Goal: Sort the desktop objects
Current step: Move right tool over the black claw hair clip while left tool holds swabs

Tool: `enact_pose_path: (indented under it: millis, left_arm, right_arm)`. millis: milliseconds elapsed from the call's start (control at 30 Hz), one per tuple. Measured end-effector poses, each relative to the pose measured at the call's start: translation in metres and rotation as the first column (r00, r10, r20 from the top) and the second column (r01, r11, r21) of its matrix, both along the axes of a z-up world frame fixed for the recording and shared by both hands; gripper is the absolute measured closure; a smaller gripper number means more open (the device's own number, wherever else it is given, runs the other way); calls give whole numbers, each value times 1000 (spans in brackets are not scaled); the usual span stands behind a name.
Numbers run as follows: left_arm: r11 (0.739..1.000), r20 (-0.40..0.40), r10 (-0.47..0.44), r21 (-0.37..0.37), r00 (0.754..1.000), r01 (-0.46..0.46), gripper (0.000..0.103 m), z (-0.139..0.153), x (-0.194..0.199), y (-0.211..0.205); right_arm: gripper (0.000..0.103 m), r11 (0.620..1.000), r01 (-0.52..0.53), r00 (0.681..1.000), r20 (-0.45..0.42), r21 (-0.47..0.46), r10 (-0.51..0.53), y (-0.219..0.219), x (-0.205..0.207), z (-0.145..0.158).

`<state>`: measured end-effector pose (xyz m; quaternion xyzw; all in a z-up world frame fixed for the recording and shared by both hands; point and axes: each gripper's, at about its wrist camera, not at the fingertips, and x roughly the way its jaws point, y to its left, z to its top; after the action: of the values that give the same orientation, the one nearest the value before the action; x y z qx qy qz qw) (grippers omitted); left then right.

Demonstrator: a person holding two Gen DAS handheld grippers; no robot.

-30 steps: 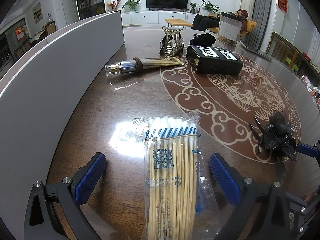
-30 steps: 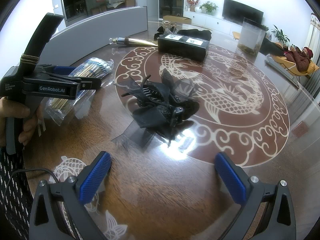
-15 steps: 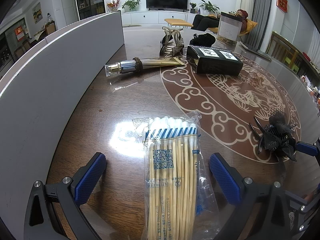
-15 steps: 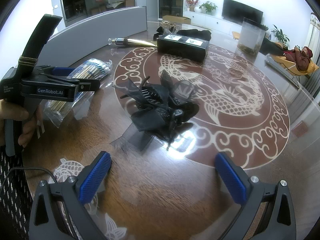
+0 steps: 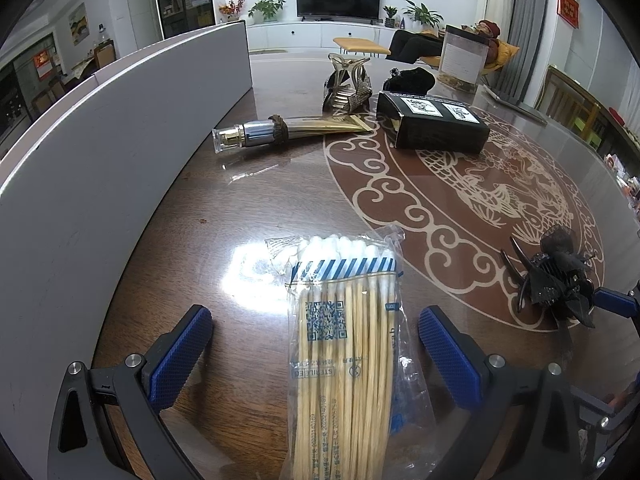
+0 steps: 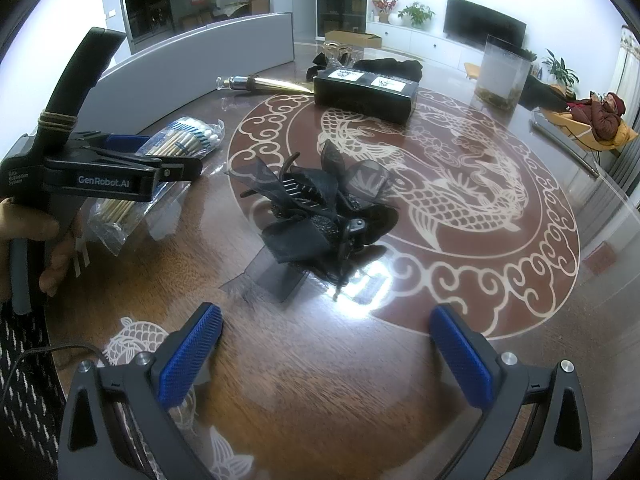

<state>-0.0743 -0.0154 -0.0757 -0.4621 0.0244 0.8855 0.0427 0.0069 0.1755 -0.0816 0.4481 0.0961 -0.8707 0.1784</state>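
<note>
Left gripper (image 5: 314, 354) spread wide, straddling a clear plastic pack of wooden cotton swabs (image 5: 346, 356). Pack lies flat between the blue pads, untouched, long axis 6-to-12, cotton tips at 12.

Right gripper (image 6: 326, 354) also spread, empty. Black ribbon-bow hair claw (image 6: 316, 216) sits at its 12, near, apart from the pads.

White curved panel (image 5: 100, 152) walls the left side, 9 to 11. Glossy brown table (image 5: 248, 208) open toward 12. Farther: gold cosmetic tube (image 5: 288, 133), black rectangular box (image 5: 434, 130).

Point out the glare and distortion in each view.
Left wrist view: ceiling light glares off the table beside the cotton swab pack; the white board bows with fisheye. Right wrist view: glare below the black hair clip; edges vignetted.
</note>
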Motion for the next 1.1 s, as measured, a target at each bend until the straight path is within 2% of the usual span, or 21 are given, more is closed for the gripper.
enact_pose_path:
  millis: [1100]
  left_arm:
    - [1000,-3,22,0,1000,-22,0,0,2,-1]
  right_arm:
    - [0,1000,1,1000,0,0,-1,0,0,0]
